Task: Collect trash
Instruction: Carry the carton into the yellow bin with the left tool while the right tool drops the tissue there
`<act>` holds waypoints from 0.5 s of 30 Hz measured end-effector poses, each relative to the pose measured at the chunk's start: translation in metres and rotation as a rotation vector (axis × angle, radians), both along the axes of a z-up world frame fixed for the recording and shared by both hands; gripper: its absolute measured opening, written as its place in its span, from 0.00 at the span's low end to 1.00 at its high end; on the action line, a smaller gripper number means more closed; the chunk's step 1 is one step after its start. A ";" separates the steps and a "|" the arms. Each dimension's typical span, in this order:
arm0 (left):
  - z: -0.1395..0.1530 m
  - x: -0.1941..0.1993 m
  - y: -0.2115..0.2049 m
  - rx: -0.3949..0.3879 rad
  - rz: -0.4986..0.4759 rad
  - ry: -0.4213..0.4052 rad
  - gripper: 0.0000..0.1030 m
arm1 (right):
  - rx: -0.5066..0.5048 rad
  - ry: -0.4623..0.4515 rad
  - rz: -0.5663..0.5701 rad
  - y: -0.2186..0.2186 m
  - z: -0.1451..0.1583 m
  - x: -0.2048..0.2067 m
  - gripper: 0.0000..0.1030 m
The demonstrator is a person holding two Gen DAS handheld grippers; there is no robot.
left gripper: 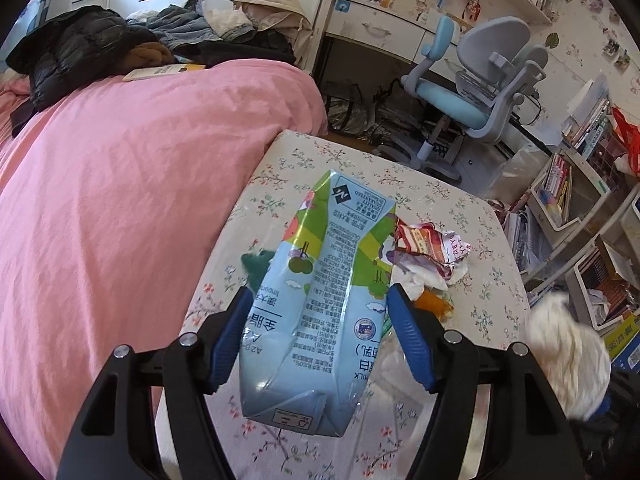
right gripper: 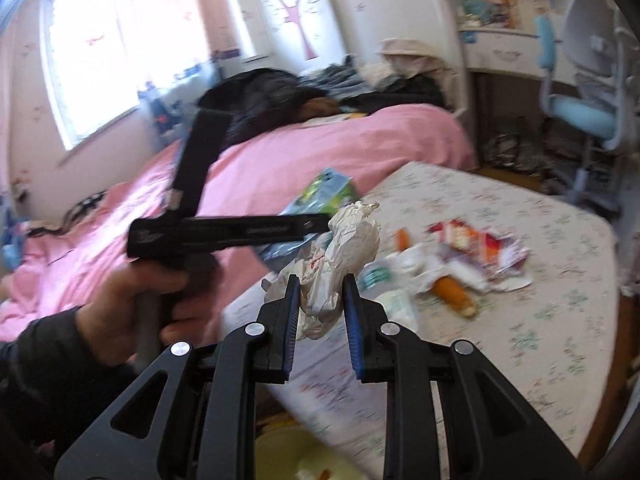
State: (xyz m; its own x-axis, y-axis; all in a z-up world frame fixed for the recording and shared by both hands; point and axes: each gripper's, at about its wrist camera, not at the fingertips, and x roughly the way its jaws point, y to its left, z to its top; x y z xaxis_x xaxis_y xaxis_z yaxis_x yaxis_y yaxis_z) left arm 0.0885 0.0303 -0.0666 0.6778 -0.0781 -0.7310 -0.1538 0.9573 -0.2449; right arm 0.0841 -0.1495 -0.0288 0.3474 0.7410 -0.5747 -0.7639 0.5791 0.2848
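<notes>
Trash leaves the floral worktop (left gripper: pixel 472 216): left tongs (left gripper: pixel 320 304) clamp a milk carton (left gripper: pixel 316 280), right tongs (right gripper: pixel 320 300) pinch a crumpled paper wad (right gripper: pixel 340 256), both lifted, likely awaiting a bin; wrappers (left gripper: pixel 428 244) remain.

Kid's bedroom at home: pink-covered bed (left gripper: pixel 120 200) left of frame, clothes pile (left gripper: pixel 160 36) upper left, blue desk chair (left gripper: pixel 472 92) and cluttered shelves (left gripper: pixel 580 200) on right.
</notes>
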 end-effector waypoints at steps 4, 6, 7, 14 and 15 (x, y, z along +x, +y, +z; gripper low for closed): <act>-0.001 -0.012 0.003 -0.015 0.014 -0.002 0.65 | -0.015 0.021 0.061 0.000 -0.006 -0.020 0.20; -0.001 -0.020 0.002 -0.021 0.014 -0.003 0.65 | -0.031 0.031 0.093 0.001 -0.012 -0.031 0.20; -0.001 -0.024 0.001 -0.021 0.012 -0.002 0.65 | -0.041 0.036 0.109 0.002 -0.014 -0.036 0.20; -0.008 -0.042 -0.005 -0.017 0.004 0.023 0.65 | -0.176 0.071 0.245 0.010 -0.046 -0.076 0.20; -0.009 -0.046 -0.005 -0.020 0.003 0.025 0.65 | -0.190 0.079 0.259 0.010 -0.051 -0.082 0.20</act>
State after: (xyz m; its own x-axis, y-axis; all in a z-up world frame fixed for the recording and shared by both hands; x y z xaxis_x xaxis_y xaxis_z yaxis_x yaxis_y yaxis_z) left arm 0.0429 0.0252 -0.0759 0.6599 -0.0904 -0.7459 -0.1630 0.9519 -0.2596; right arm 0.0026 -0.1392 -0.0793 0.1098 0.6761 -0.7286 -0.8726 0.4166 0.2550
